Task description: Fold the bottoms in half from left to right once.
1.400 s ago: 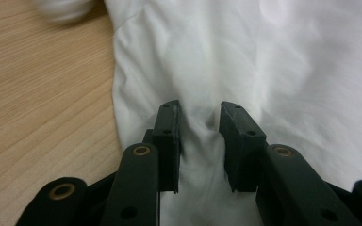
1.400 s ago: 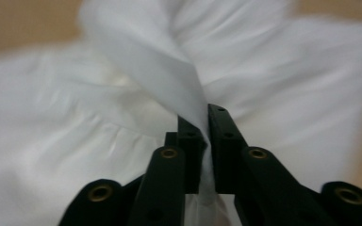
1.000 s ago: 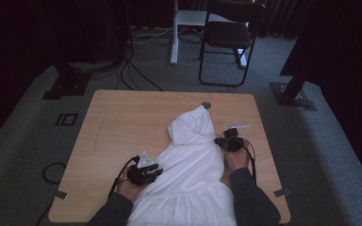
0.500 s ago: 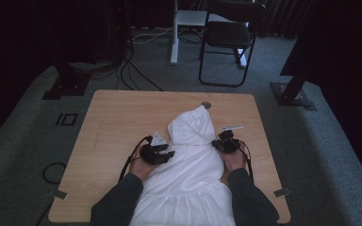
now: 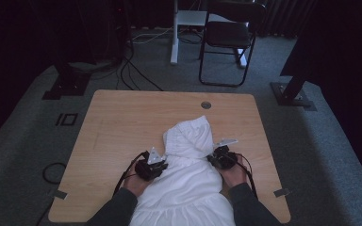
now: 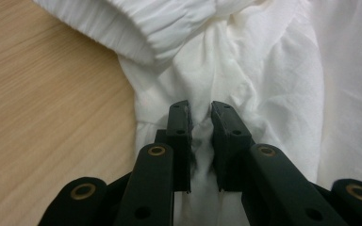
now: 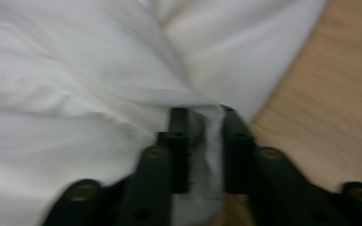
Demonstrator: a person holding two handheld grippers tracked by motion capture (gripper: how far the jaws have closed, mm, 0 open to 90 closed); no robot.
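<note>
Room: dark, grey carpet, black chair (image 5: 231, 37) at the far side.
Table (image 5: 122, 122): light wood, grommet hole (image 5: 206, 105) near far edge.
Garment (image 5: 188, 188): white hooded top, flat on near half of table, hood (image 5: 191, 139) pointing far.
Left gripper (image 5: 152, 167): at garment's left edge below hood; jaws have just been closing, narrow gap, fold of cloth pinched between.
Right gripper (image 5: 222, 157): at garment's right edge; jaws have just been opening, cloth fold between them; view blurred, grip unclear.
</note>
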